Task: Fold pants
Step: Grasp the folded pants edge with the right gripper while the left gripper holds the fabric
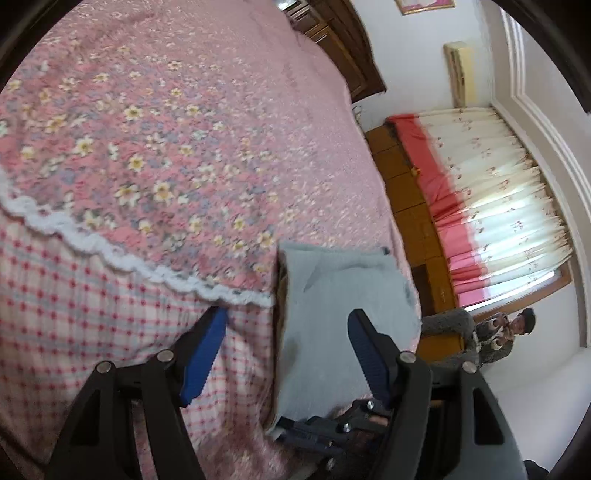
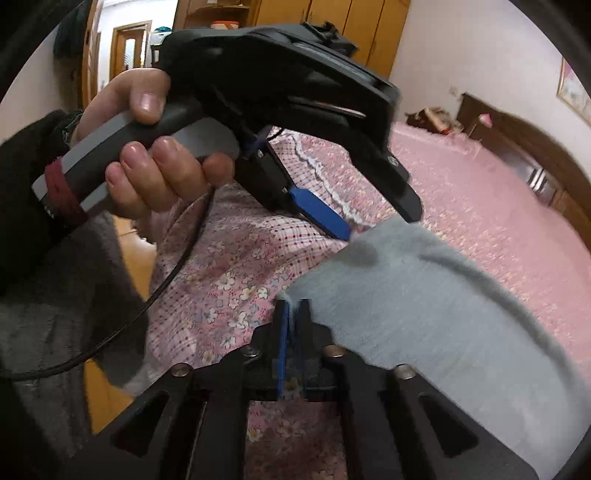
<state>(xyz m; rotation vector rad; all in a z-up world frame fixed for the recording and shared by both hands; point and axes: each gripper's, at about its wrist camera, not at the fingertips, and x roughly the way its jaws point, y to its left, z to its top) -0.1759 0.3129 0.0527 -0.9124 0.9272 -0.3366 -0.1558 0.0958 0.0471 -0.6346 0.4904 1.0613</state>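
Observation:
Folded grey fleece pants [image 1: 343, 314] lie at the bed's near edge on the pink bedspread. My left gripper [image 1: 287, 312] hovers open over their left edge, one blue pad over the checked sheet and the other over the grey cloth. In the right wrist view a hand [image 2: 159, 166] holds the left gripper [image 2: 380, 225] just above the far corner of the pants [image 2: 424, 295]. My right gripper [image 2: 293, 308] stands at the pants' near corner. Its jaws are a narrow gap apart, with grey fuzz between the tips and floral cloth showing through the gap.
The pink floral bedspread [image 1: 184, 129] covers the bed, and a checked sheet [image 1: 74, 314] with white lace trim hangs at its side. A wooden floor [image 1: 406, 192], a curtain [image 1: 498, 192] and a seated person [image 1: 506, 332] lie beyond the bed. Wardrobes [image 2: 332, 14] stand behind.

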